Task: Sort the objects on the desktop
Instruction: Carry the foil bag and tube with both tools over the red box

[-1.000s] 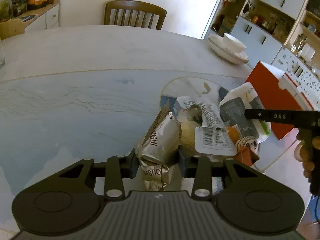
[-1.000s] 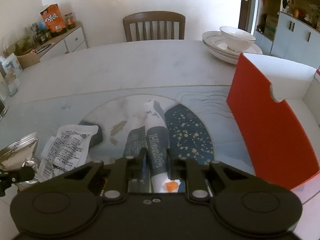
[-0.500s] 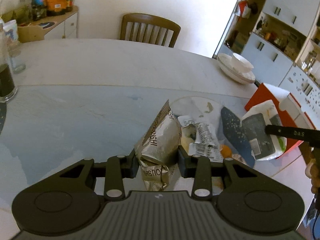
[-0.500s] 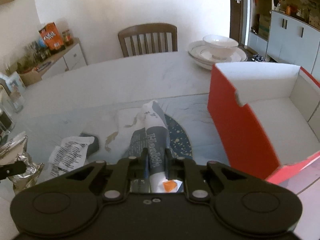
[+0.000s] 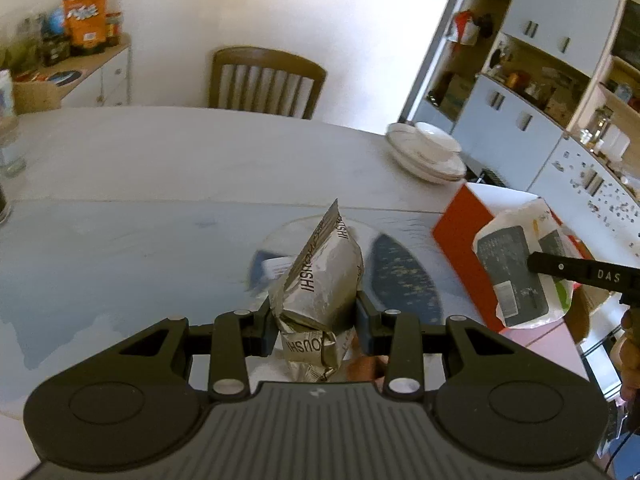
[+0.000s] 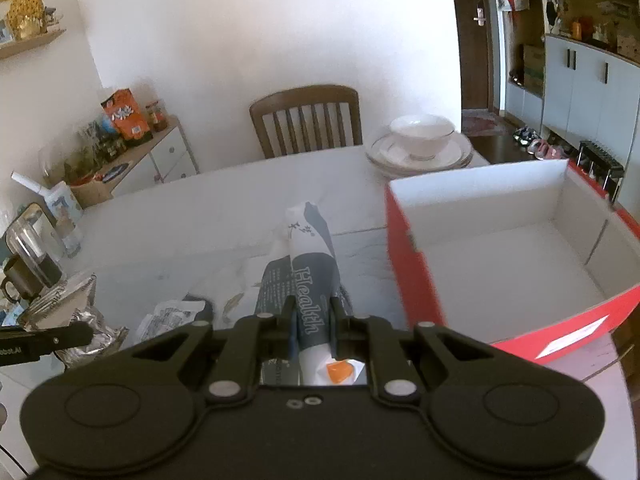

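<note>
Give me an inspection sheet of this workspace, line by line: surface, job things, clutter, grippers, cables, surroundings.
Surface: pale marble table with a blue patterned inlay.
Job's things: silver foil packet and white-and-grey pouch, both lifted; red box, open, white inside, nothing seen in it.
Clutter: printed wrapper lying on the table; stacked plates with a bowl at the far edge.
Grippers: left hand-held gripper shut on the foil packet; right hand-held gripper shut on the pouch.
Cables: nothing seen.
Surroundings: wooden chair, sideboard with an orange snack bag, cupboards.
</note>
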{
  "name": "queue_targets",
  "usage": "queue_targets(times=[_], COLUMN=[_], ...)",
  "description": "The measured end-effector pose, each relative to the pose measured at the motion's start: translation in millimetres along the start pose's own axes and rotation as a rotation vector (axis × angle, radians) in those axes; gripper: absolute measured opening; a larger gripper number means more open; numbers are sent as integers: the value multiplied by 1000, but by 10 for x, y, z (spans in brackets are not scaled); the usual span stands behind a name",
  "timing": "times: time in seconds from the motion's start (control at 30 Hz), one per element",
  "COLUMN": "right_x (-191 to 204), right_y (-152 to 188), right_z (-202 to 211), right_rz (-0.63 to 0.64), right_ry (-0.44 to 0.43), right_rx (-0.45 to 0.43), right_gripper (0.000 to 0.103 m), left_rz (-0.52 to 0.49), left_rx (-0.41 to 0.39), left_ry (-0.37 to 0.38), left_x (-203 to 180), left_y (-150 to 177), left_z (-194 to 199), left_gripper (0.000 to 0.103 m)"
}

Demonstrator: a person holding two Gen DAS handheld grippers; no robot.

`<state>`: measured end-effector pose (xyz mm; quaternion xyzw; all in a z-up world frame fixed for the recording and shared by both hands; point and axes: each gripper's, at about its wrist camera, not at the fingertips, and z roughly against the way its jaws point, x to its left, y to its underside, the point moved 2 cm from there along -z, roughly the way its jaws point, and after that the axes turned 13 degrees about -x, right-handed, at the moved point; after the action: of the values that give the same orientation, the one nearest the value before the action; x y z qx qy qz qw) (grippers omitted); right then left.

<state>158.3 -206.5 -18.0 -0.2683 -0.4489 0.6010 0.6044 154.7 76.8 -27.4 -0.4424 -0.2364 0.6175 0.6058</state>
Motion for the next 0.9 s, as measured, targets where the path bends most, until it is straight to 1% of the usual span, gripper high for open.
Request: queue_targets(times=[0.2,0.4,0.7,0.9], right_x=[-252,-534,-1008,-1285], right_y=[-143,-255,-346,-393], right_z=[168,254,336,336], right_rz=[-10,-21,-25,-25], right_ry=[-3,17,61,78], right_rx=[-25,-41,-64,-65], right_gripper=[14,14,14,14], left_rz=[-32,-67,-128,-169], left_rx=[1,-4,-15,-1], left_ry=[43,92,169,204], left_x=[-420,-851,-1528,-1927], left_y=[-58,-119,-230,-248], left_z=[-77,-219,-511,-750], left_gripper=[36,36,36,36])
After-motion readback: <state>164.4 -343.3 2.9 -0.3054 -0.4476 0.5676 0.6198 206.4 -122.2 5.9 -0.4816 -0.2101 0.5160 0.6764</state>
